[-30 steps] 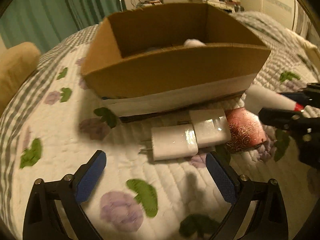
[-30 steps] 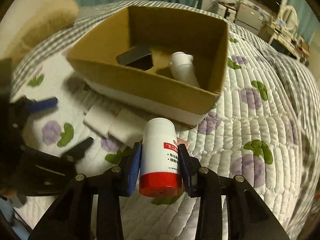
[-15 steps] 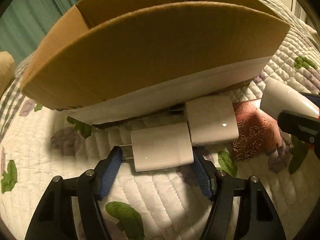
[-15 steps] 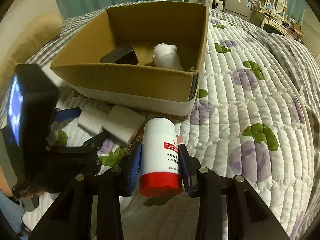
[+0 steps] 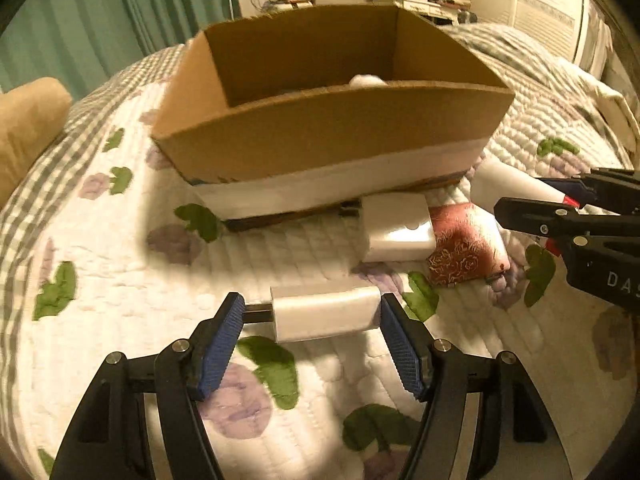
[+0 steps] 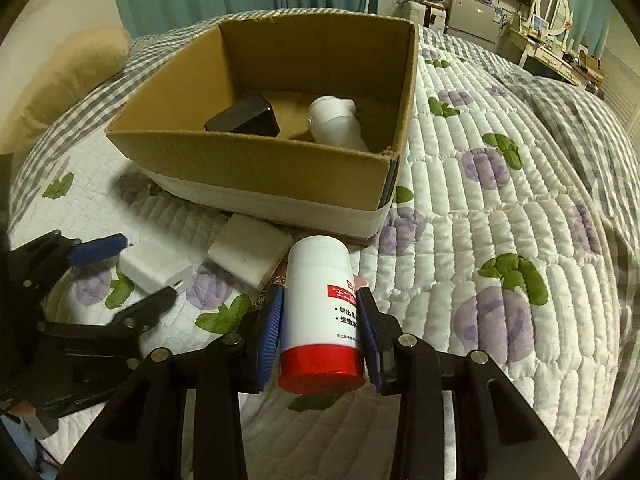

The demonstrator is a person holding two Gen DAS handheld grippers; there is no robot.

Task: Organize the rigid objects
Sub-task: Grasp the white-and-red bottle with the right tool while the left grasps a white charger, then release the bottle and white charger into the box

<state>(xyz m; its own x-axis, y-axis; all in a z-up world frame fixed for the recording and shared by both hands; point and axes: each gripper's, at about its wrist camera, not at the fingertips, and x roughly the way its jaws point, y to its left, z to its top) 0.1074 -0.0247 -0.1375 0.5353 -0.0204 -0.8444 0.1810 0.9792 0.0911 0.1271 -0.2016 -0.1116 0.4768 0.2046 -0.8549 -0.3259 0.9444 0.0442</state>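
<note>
Left tongs [image 5: 312, 316] clamp the white charger [image 5: 326, 314] endwise; right tongs [image 6: 320, 320] clamp the red-capped bottle [image 6: 320, 312]. Lift level toward the cardboard box [image 5: 320, 140] at twelve o'clock, clearing its rim.

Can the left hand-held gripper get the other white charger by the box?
Probably not yet: the left hand-held gripper already grips one charger. The other charger lies uncovered before the box.

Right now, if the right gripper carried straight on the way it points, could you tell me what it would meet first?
Probably the cardboard box. The right gripper, shut on the red-capped bottle, points at the box's near wall; the bottle's white end would touch first, though it may graze the white block if angled lower.
</note>
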